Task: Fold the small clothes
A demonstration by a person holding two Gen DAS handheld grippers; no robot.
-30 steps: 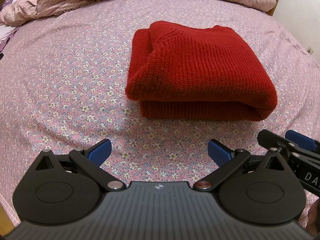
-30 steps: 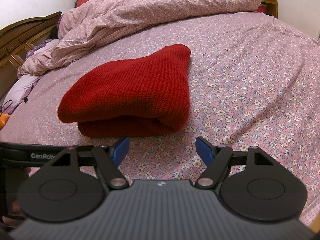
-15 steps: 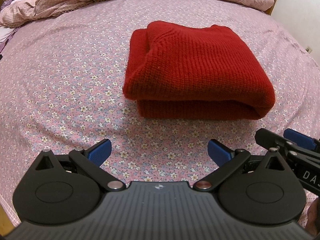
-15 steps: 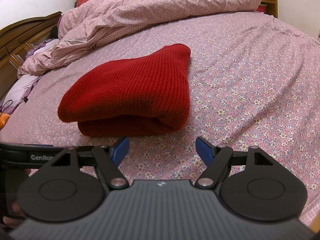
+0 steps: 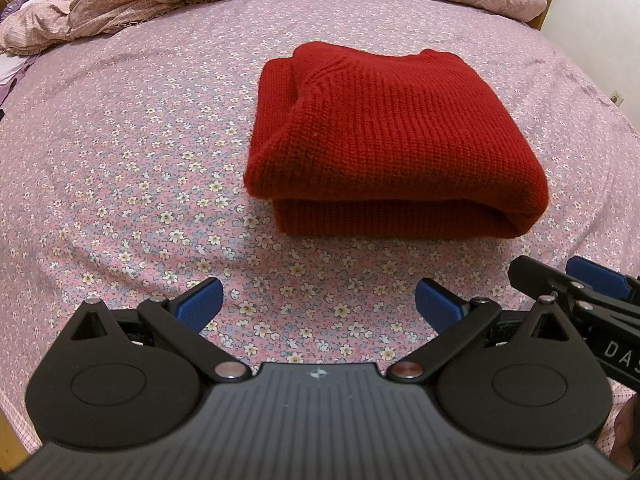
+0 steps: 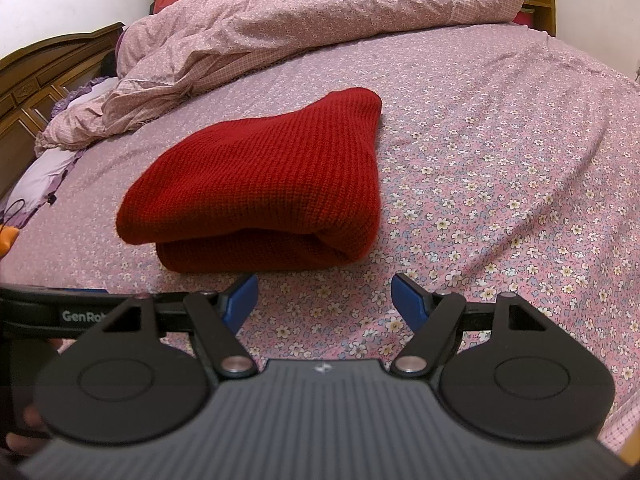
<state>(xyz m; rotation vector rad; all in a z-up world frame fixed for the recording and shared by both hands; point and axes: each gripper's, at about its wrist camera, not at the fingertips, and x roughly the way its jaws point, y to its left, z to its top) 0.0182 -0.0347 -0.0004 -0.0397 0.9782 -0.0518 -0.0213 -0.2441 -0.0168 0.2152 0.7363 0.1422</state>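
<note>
A red knitted sweater (image 5: 392,140) lies folded into a thick rectangle on the bed; it also shows in the right wrist view (image 6: 260,184). My left gripper (image 5: 318,304) is open and empty, held just short of the sweater's near edge, a little to its left. My right gripper (image 6: 324,300) is open and empty, close to the sweater's near right corner. The right gripper's blue-tipped fingers (image 5: 596,276) show at the right edge of the left wrist view. The left gripper's arm (image 6: 80,312) shows at the left of the right wrist view.
The bed is covered by a pink floral sheet (image 5: 120,168). A rumpled pink duvet (image 6: 280,28) lies along the far side. A wooden headboard (image 6: 36,80) and a purple pillow (image 6: 44,172) are at the left. A wall stands at the right.
The left gripper's view has drifted slightly, so the sweater sits a little further left. The right gripper and the sweater have not visibly moved.
</note>
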